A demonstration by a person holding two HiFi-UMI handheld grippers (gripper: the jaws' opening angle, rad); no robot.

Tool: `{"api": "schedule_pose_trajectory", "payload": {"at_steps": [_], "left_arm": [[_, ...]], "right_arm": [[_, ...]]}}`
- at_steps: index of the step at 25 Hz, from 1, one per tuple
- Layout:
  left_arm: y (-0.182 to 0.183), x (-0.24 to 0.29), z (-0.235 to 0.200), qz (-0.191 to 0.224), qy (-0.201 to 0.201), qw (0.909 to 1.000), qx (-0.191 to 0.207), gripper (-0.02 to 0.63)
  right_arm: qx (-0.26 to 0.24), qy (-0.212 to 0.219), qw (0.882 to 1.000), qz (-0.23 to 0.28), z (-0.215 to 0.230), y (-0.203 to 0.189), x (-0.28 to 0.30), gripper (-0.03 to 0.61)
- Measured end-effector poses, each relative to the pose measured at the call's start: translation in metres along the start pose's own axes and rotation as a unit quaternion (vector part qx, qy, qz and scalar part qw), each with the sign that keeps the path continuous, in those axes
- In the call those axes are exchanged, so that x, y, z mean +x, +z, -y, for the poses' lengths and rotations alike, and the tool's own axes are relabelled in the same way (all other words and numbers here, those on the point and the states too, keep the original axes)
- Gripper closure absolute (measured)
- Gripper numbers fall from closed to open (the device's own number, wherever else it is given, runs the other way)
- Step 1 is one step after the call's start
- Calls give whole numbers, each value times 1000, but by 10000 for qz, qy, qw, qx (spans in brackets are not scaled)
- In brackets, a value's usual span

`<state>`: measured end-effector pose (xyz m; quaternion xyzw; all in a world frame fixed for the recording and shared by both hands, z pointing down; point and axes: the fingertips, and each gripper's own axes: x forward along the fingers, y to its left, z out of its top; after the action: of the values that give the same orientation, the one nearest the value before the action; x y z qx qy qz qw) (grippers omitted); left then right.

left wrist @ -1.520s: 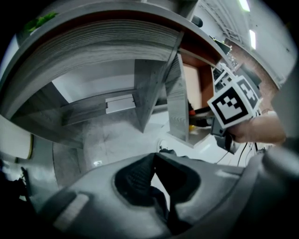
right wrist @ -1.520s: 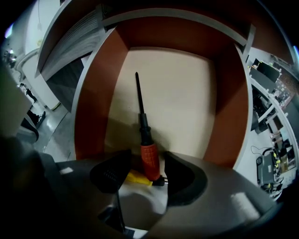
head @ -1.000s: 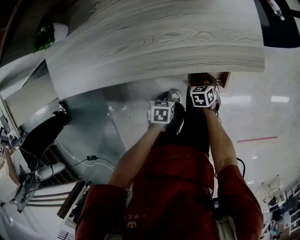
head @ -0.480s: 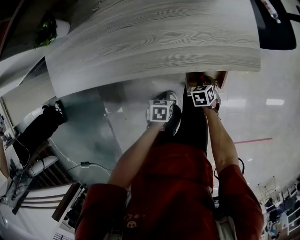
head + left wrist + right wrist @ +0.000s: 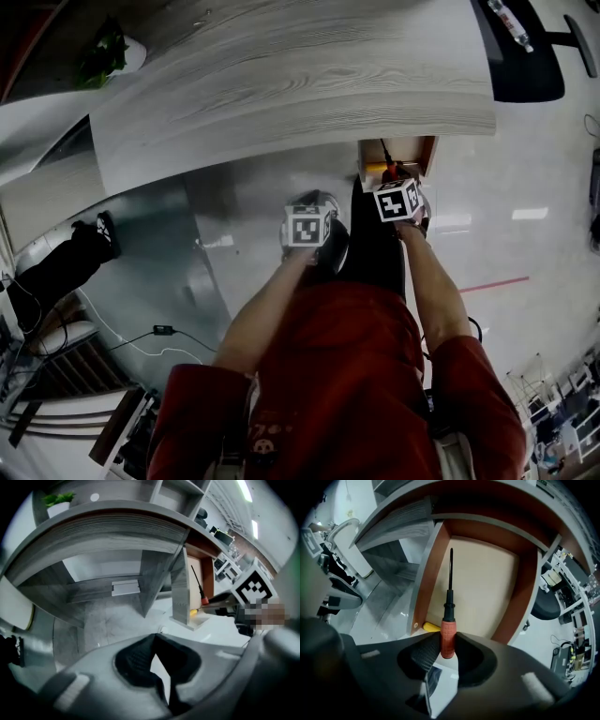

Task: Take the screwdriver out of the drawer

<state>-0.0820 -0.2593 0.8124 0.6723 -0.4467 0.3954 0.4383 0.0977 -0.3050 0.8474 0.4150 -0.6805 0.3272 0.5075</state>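
Your right claw [image 5: 447, 645] pinches, over glossy pale floor [image 5: 525, 262] beneath one grey wood-grain desk [image 5: 281, 84] and just above its one open drawer [image 5: 487, 588], the single screwdriver [image 5: 448, 620] by its red handle, while your left claw [image 5: 158, 667] hangs empty, slightly spread.

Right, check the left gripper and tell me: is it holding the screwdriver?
No: the left gripper has nothing between its jaws, while the screwdriver is clamped by its red handle in the right gripper.
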Motion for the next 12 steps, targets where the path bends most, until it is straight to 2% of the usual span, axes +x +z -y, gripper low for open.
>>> {"api": "schedule_pose_trajectory", "payload": {"at_steps": [3, 7, 12], "left_arm": [[-6, -12, -2, 126, 41, 9999, 39, 615], [-14, -31, 6, 305, -57, 9988, 366, 615], [-18, -59, 10, 553, -195, 9976, 364, 615]], "right_arm": [[25, 2, 10000, 19, -7, -8, -17, 483], [49, -26, 10000, 8, -18, -21, -39, 483], [126, 33, 9998, 145, -41, -28, -72, 483]]}}
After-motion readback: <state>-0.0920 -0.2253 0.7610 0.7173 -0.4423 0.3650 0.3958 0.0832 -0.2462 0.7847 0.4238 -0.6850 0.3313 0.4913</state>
